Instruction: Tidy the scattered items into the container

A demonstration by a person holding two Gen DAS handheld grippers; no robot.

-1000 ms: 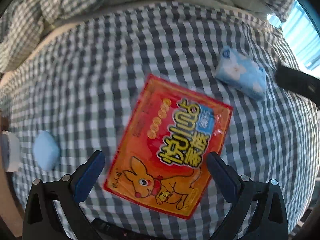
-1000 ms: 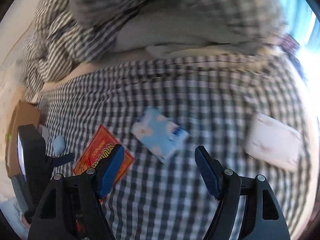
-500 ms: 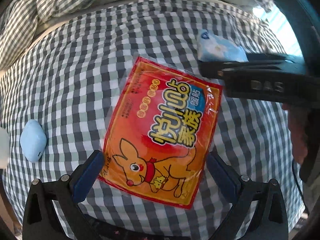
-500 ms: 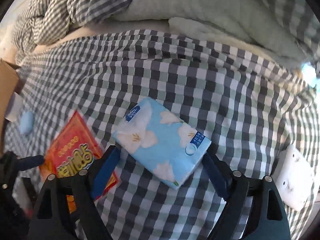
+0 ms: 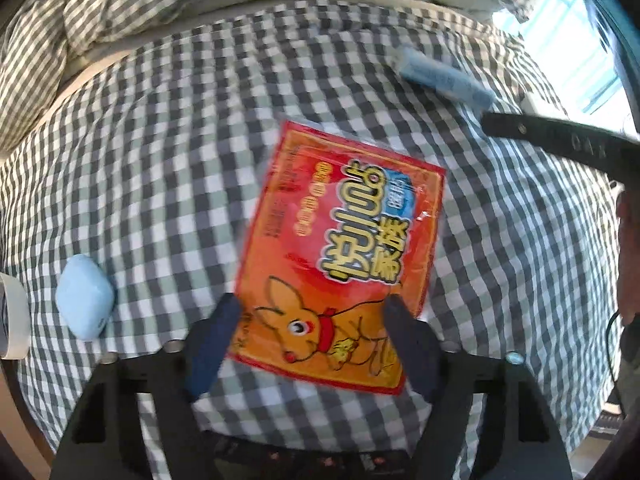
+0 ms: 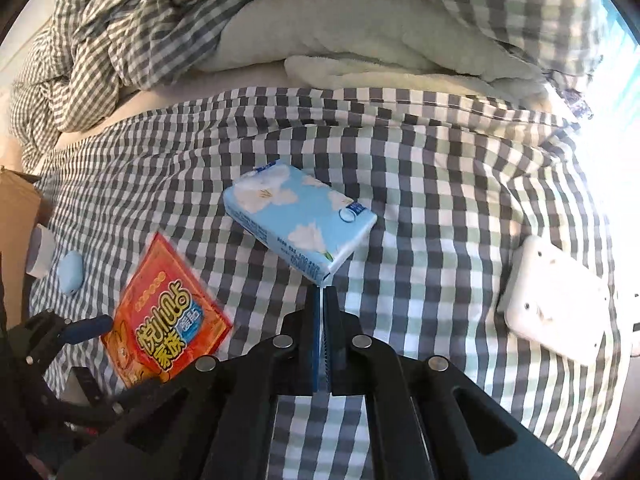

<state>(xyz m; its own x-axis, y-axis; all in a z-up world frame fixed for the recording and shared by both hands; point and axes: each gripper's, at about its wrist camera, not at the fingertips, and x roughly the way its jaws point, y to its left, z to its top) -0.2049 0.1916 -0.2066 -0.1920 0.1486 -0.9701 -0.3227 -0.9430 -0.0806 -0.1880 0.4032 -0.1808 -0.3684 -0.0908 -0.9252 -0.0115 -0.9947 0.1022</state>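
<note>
The container [image 6: 16,240] is cut off at the edge, the right gripper [image 6: 322,292] pinches the tissue pack [image 6: 300,218] above the bed [image 6: 440,200], and the half-open left gripper [image 5: 310,344] straddles the red packet [image 5: 340,256].

Orange-red packet [image 5: 340,256] — gingham sheet [image 5: 160,184]

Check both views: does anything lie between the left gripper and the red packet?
Nothing visible does. The left gripper is open with the red packet lying on the checked sheet, its near end already between the fingers.
</note>
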